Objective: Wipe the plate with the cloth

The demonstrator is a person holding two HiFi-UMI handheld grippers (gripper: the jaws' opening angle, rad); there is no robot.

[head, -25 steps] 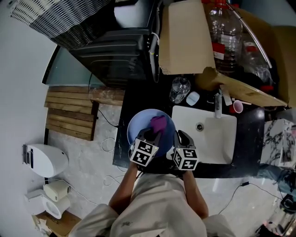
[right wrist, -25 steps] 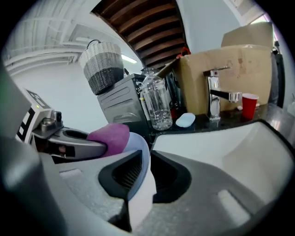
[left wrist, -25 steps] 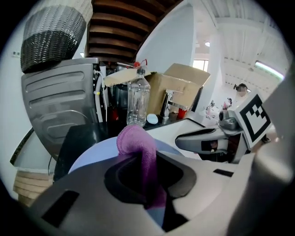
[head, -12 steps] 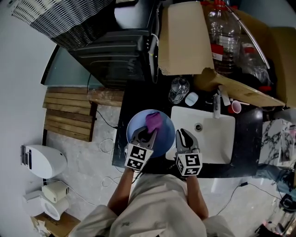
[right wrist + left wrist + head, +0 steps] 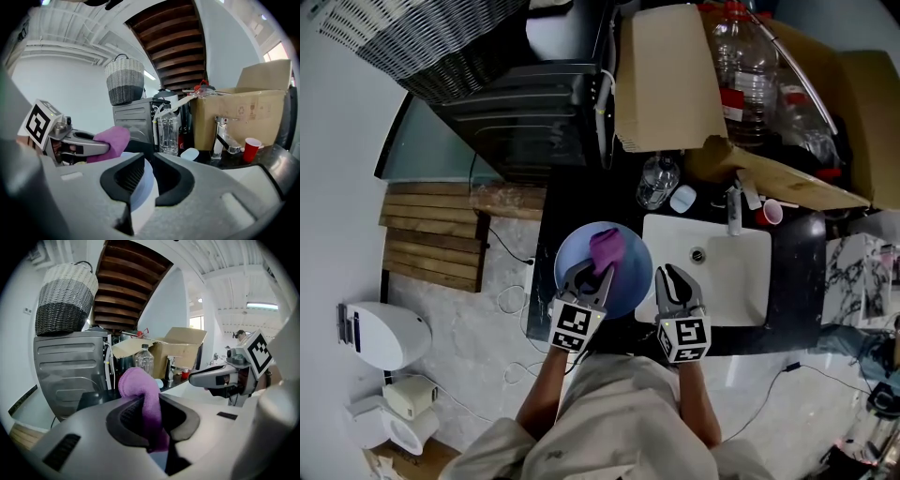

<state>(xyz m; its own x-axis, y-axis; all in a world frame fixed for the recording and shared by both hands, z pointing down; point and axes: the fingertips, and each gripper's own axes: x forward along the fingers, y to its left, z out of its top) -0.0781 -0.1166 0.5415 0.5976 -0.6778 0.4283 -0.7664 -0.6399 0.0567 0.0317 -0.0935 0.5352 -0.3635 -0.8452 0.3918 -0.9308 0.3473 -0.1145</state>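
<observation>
A round light-blue plate (image 5: 628, 272) sits on the dark counter left of the sink. A purple cloth (image 5: 607, 247) lies on its far half, and my left gripper (image 5: 596, 274) is shut on it. In the left gripper view the cloth (image 5: 138, 383) bulges up from between the jaws of the left gripper (image 5: 151, 414). My right gripper (image 5: 667, 275) is shut on the plate's right rim. The right gripper view shows that pale rim (image 5: 140, 190) pinched in the right gripper (image 5: 143, 174), with the cloth (image 5: 110, 139) off to the left.
A white sink (image 5: 717, 286) with a faucet (image 5: 732, 212) lies right of the plate. Behind are a clear bottle (image 5: 654, 183), a red cup (image 5: 766, 214), a cardboard box (image 5: 670, 80) and a dark appliance (image 5: 534, 112) with a wicker basket (image 5: 422, 37) on it.
The cloth has slid a little left across the plate's far half with the left gripper. Both grippers have drawn slightly back toward the person and kept their holds.
</observation>
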